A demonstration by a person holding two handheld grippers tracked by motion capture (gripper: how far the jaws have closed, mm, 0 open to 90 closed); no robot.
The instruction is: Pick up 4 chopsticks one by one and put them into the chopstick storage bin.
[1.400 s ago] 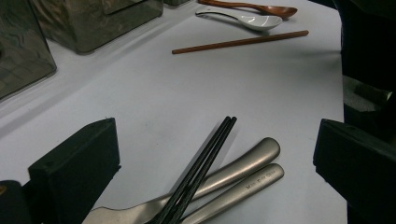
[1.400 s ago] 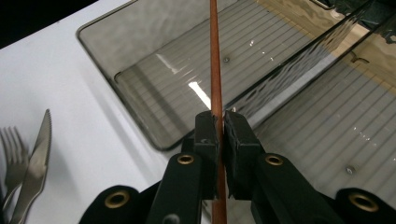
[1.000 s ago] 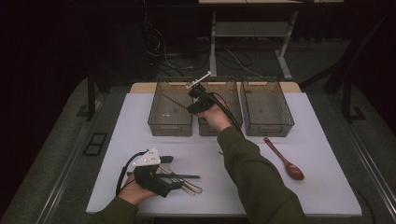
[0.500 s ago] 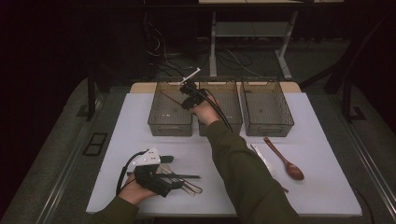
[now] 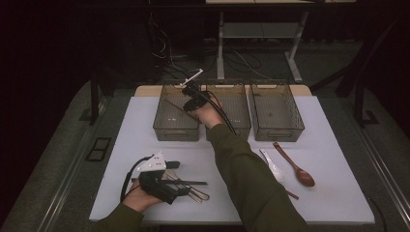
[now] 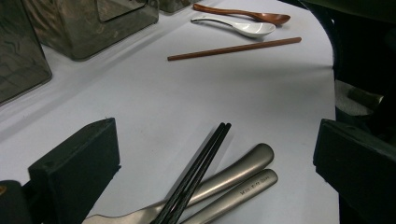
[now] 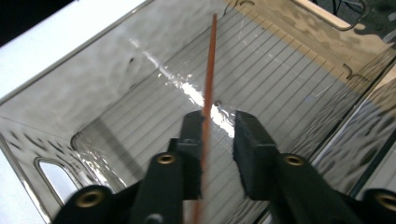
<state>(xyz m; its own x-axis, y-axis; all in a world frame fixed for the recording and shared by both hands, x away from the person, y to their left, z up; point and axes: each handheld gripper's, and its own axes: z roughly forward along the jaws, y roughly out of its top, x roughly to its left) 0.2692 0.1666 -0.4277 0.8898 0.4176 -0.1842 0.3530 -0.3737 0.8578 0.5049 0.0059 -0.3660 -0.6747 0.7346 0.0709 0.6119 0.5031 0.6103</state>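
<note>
My right gripper (image 5: 187,98) hangs over the left clear bin (image 5: 176,131), pointing down into it. Its jaws have just been opening. A thin brown chopstick (image 7: 210,70) stands between them, leaning on the left pad (image 7: 192,126) with a gap to the right pad, and its far end reaches the bin floor. My left gripper (image 5: 180,178) rests near the table's front left, wide open. A pair of black chopsticks (image 6: 201,163) and two metal spoon handles (image 6: 233,172) lie on the table between its jaws, untouched.
The middle bin (image 5: 227,128) and the right bin (image 5: 278,130) stand beside the left one at the back. A white spoon (image 5: 271,166), a brown wooden spoon (image 5: 295,166) and another brown chopstick (image 6: 233,48) lie at the right of the white table.
The right hand has moved left, from over the middle bin to over the left bin. The left hand has stayed in place.
</note>
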